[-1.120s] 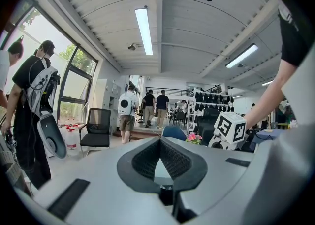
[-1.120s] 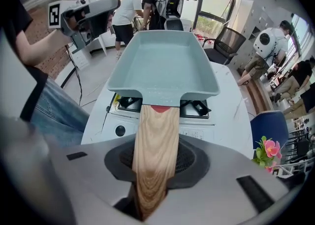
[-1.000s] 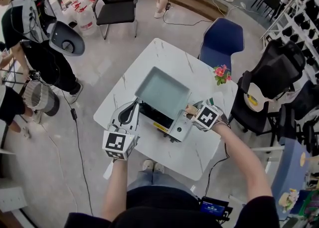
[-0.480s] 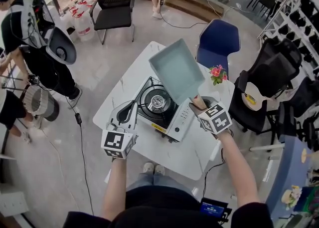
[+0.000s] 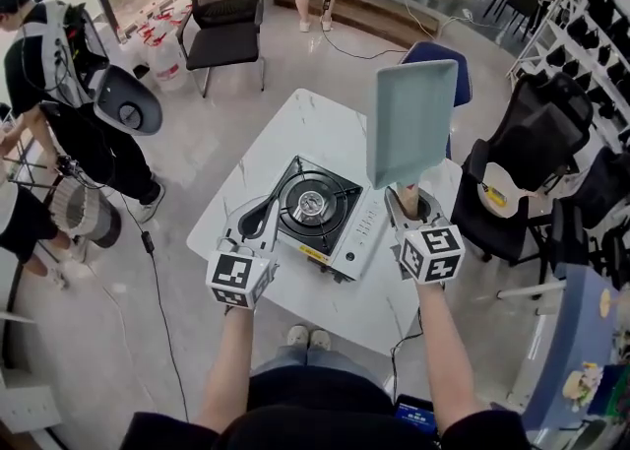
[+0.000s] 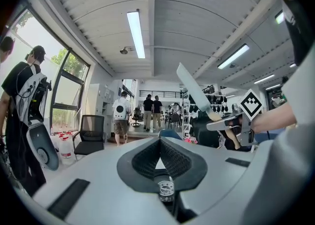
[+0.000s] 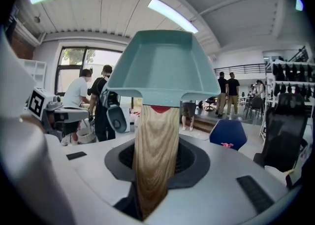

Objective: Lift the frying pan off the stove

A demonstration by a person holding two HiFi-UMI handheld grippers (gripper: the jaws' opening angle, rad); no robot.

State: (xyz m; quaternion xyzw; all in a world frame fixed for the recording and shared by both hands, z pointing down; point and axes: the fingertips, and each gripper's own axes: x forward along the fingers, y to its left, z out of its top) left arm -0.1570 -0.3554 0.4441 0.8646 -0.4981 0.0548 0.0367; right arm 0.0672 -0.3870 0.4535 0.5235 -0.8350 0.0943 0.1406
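A pale teal square frying pan (image 5: 413, 121) with a wooden handle (image 5: 408, 194) is up in the air, standing nearly upright above the table's right side. My right gripper (image 5: 409, 210) is shut on that handle (image 7: 155, 140), with the pan's hollow (image 7: 162, 66) facing me. The portable gas stove (image 5: 330, 222) sits on the table with its burner (image 5: 308, 204) bare. My left gripper (image 5: 268, 206) hovers at the stove's left edge, its jaws together and nothing in them. From the left gripper view the pan (image 6: 193, 88) shows edge-on above the right gripper (image 6: 231, 120).
The stove rests on a white marble table (image 5: 315, 118). A blue chair (image 5: 463, 69) stands behind it, black chairs at the back (image 5: 221, 5) and right (image 5: 536, 133). A person with a backpack (image 5: 59, 74) stands at the left, and a cable (image 5: 157, 281) runs across the floor.
The right gripper rose with the pan, lifting it off the stove and tipping it from flat to nearly upright; the burner is now uncovered. The left gripper stayed about where it was.
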